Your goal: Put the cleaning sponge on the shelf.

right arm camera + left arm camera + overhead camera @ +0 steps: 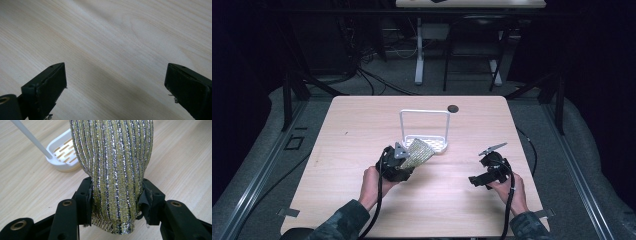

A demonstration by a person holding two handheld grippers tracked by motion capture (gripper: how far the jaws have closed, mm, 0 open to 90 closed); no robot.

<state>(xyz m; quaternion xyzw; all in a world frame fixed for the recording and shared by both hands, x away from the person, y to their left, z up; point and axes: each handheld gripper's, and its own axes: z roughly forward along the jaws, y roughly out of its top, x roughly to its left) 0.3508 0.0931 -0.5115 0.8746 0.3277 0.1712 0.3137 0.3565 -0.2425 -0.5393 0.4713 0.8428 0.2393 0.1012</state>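
Centrally, left gripper [115, 202] clamped on a glittery gold-and-silver striped knitted cloth [113, 165], cloth's far end beside the white slotted plastic rack [426, 133], right gripper [115, 85] spread wide over bare pale wooden table [112, 37].

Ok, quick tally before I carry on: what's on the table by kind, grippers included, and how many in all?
Glittery striped scouring cloth: 1, clamped in the left gripper
White rack with slotted tray and tall handle: 1
Dark round spot on the tabletop near the far edge: 1, too small to identify
Handheld grippers: 2, the left one and the right gripper, jaws apart over bare wood
Total: 5
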